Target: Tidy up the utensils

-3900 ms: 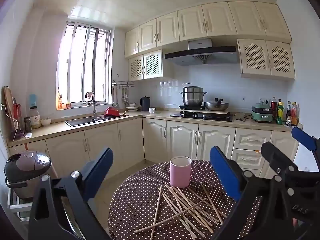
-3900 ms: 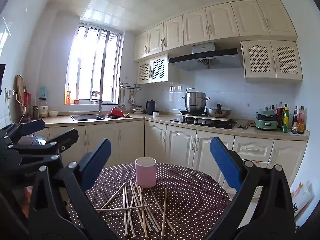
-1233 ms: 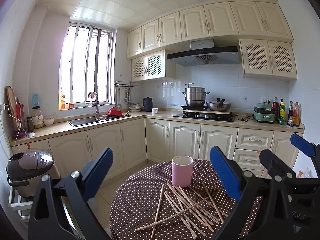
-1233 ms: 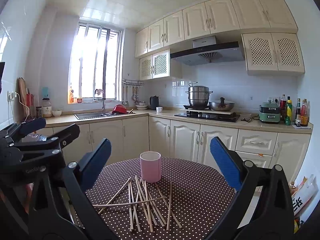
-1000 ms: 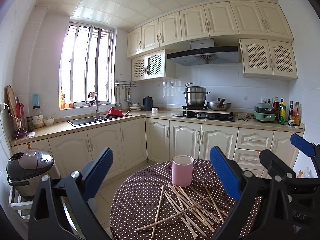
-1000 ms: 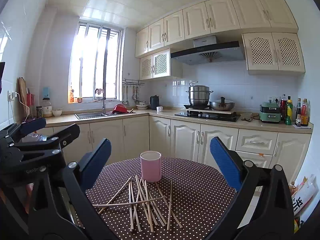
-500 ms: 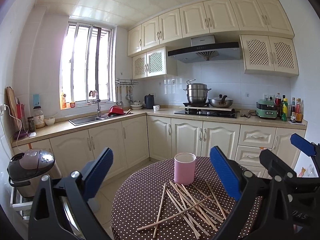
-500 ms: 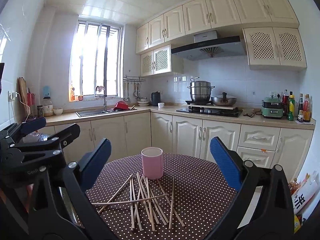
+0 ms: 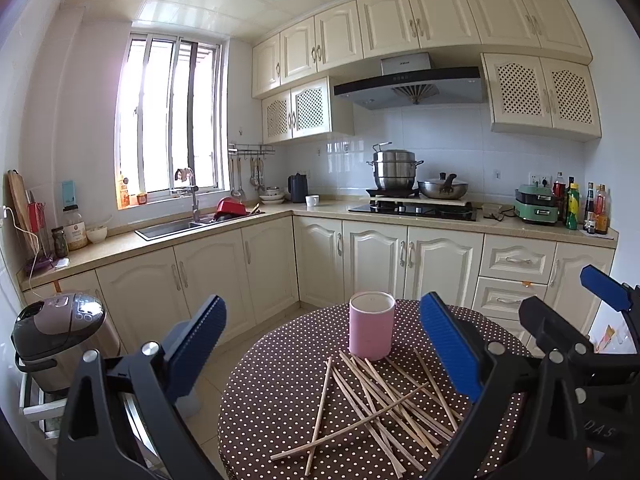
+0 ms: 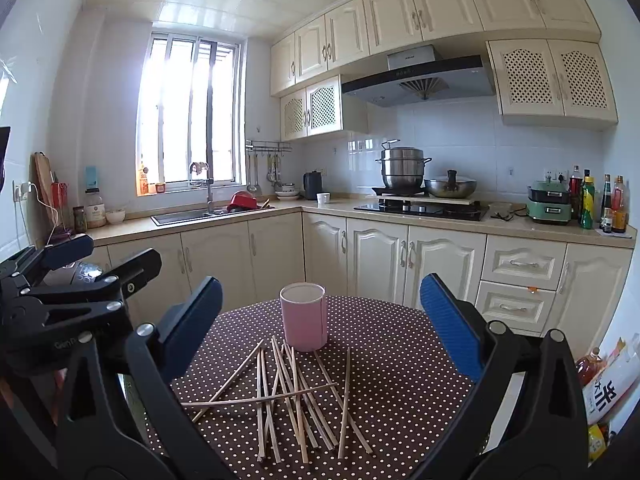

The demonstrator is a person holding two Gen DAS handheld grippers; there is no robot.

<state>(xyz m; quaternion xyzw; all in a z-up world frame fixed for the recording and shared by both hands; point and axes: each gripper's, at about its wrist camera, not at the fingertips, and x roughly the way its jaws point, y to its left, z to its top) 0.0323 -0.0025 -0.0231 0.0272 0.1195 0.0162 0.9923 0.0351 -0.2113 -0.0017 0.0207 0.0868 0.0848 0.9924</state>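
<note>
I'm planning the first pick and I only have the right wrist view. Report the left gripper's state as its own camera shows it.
Observer: The left gripper is open, with nothing between its fingers.
Operator: Tell me what stands left of the table; that gripper blocks my view.
Observer: A rice cooker sits low beside the table, apart from its edge.
Operator: Say where the chopsticks fall in that camera.
Observer: The chopsticks lie scattered in front of the pink cup, mostly right of centre between the fingers.
</note>
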